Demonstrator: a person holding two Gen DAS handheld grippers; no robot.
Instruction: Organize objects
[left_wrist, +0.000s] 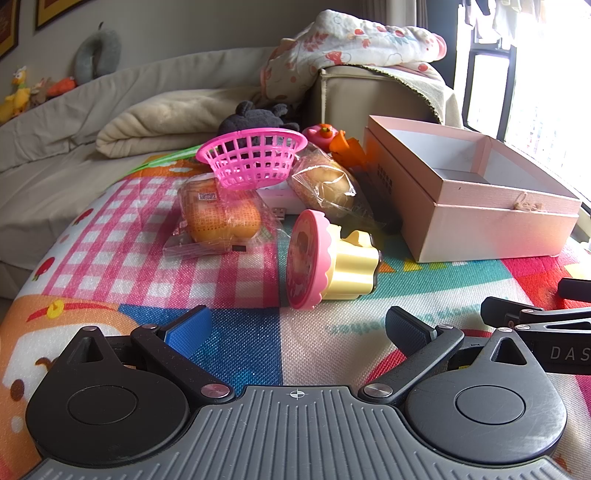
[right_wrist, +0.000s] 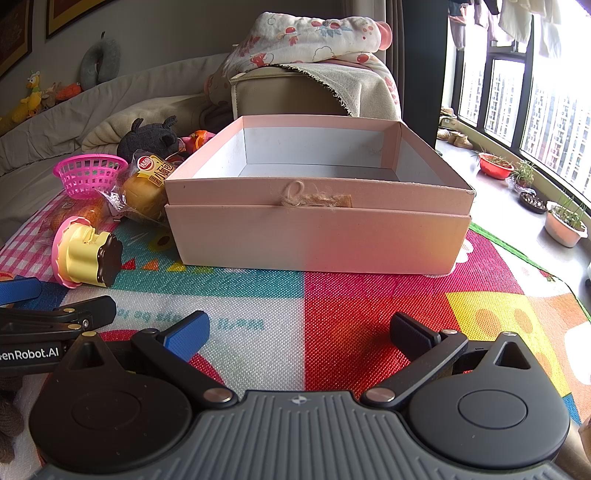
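Toys and wrapped snacks lie heaped on a colourful play mat (left_wrist: 258, 347), above and ahead of the left hand-held gripper (left_wrist: 297, 326), whose jaws are spread wide with nothing between them. Nearest to it, just above centre frame, a yellow cupcake-shaped toy (left_wrist: 332, 258) with a pink lid lies on its side, apart from the fingertips. Above and left of that sits a wrapped orange bun (left_wrist: 221, 218), with a pink plastic basket (left_wrist: 253, 157) tilted on top of it and a second wrapped bun (left_wrist: 325, 181) to the right. A dark plush toy (left_wrist: 255, 114) sits behind the basket. An open pink box (left_wrist: 476, 210) stands at right of frame. In the right wrist view, that box (right_wrist: 317, 229) fills the centre, straight ahead of the right hand-held gripper (right_wrist: 299, 332), also spread wide and holding nothing; the heap lies at left of frame
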